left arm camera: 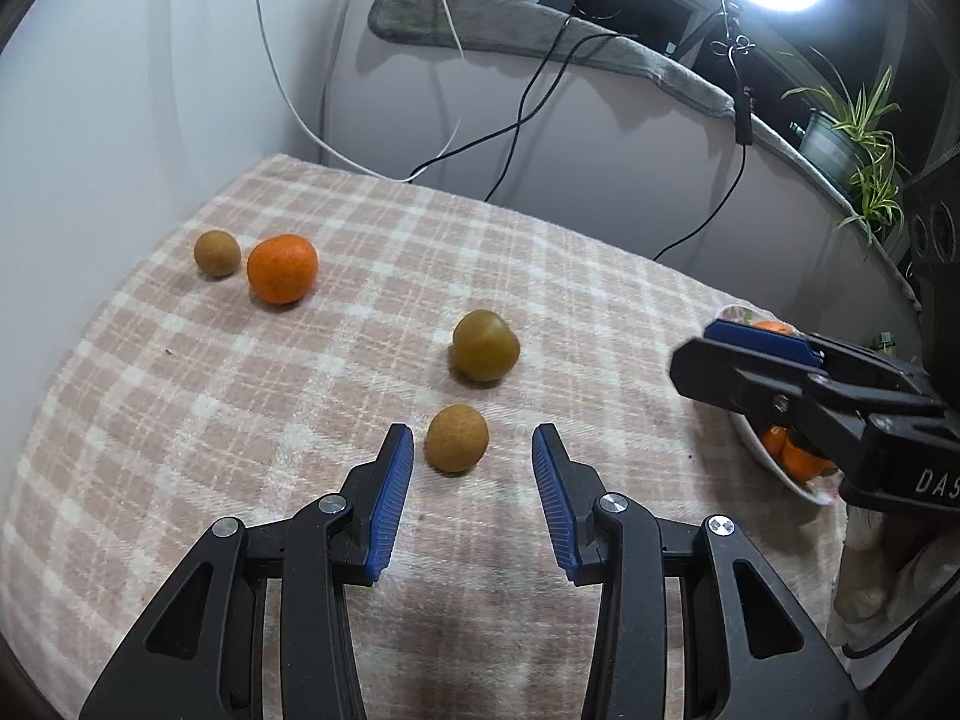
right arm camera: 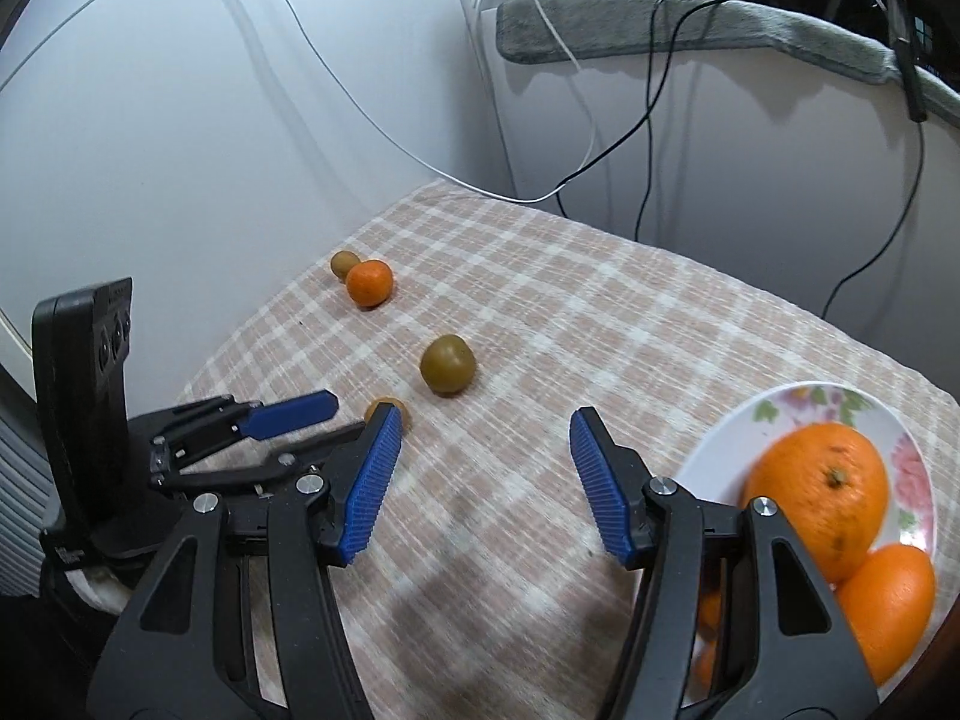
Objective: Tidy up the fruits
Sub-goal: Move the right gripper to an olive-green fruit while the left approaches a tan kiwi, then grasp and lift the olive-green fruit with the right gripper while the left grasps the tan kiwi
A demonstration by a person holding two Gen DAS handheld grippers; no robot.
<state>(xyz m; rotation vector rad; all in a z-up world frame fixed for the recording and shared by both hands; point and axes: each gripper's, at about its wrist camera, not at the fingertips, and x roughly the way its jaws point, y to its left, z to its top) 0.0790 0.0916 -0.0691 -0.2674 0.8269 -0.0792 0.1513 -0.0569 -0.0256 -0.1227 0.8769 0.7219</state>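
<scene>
A: Four fruits loose on the checked cloth [left arm camera: 540, 276]. Nearest, a small brown fruit [left arm camera: 456, 438], rough-skinned and round, lies just ahead of the left gripper [left arm camera: 473, 450], on its centre line.

B: Jaws?

A: Spread, nothing between the ribbed blue pads [left arm camera: 393, 492]. Right gripper [right arm camera: 485, 450] spread and empty too, beside the flowered plate [right arm camera: 780, 402] of oranges [right arm camera: 819, 492] (glossy, dimpled).

B: Which hand is nearer?

A: Left, I'd judge. Round fruit, no long axis to favour.

Both wrist views downward, shared tablecloth [left arm camera: 300, 420]
</scene>
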